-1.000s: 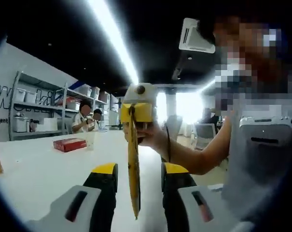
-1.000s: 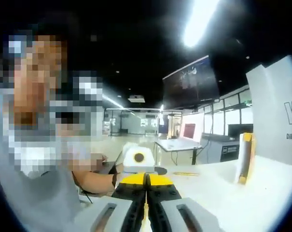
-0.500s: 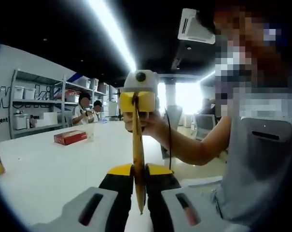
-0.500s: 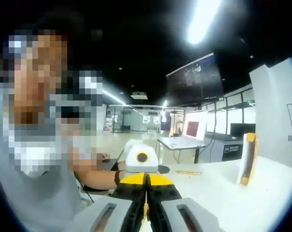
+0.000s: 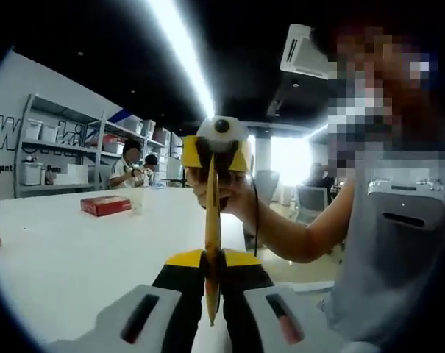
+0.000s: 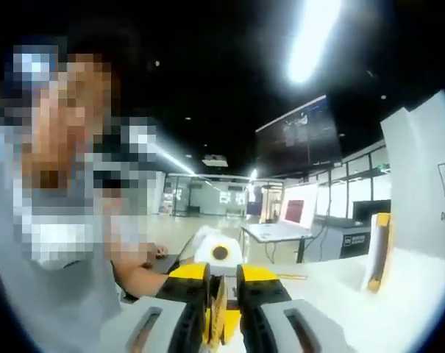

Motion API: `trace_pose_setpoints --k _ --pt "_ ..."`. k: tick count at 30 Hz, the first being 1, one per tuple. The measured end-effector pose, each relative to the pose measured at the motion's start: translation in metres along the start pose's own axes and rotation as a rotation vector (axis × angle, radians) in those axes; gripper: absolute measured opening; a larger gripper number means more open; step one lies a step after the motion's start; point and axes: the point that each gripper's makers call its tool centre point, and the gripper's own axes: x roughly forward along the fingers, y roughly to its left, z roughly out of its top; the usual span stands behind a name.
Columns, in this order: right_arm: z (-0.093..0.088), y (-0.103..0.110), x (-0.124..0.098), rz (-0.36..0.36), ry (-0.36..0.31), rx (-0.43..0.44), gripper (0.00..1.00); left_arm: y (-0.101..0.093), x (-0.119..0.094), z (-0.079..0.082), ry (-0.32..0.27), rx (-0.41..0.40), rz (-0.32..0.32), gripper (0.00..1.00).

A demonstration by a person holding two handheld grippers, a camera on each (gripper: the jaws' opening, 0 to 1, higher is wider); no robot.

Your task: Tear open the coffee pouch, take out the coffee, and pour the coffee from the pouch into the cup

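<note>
Yellow foil seen edge-on is the pouch (image 5: 212, 243), standing upright between the two grippers. The left gripper (image 5: 212, 263) has its jaws pressed together on the pouch's lower edge. Ahead of it in the left gripper view, the right gripper (image 5: 217, 156), held in a hand (image 5: 233, 200), meets the pouch's top edge. In the right gripper view that gripper (image 6: 221, 294) shows its jaws slightly apart with the pouch (image 6: 217, 318) between them; whether they pinch it I cannot tell.

By my reading the task is at its first step: the pouch looks whole, no tear visible, so opening, emptying and pouring all remain. Its contents are hidden.

Far left of the left gripper, on the white table (image 5: 68, 257), a faint clear cup (image 5: 138, 211) stands just beside a red box (image 5: 105, 205); what it holds cannot be made out.
</note>
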Motion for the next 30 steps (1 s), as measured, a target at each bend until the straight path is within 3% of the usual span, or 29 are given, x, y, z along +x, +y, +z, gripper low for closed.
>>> trace_pose_setpoints --k 6,16,25,28,30 --pt "-0.003 -0.002 -0.009 -0.064 -0.075 0.06 0.16 -0.005 0.002 0.004 -0.03 -0.03 -0.021 0.1" --pt "-0.008 0.006 -0.013 -0.099 -0.161 0.098 0.11 -0.011 0.006 -0.001 0.003 -0.041 -0.042 0.1" --pt "-0.015 0.013 -0.009 -0.081 -0.125 0.163 0.02 -0.018 0.006 -0.007 0.027 -0.017 -0.059 0.11" --pt "-0.02 0.015 -0.007 -0.092 -0.089 0.159 0.02 -0.012 0.006 -0.005 0.008 0.059 -0.015 0.17" --pt "-0.022 0.014 -0.007 -0.106 -0.068 0.147 0.02 -0.015 0.002 0.001 -0.004 0.04 -0.029 0.24"
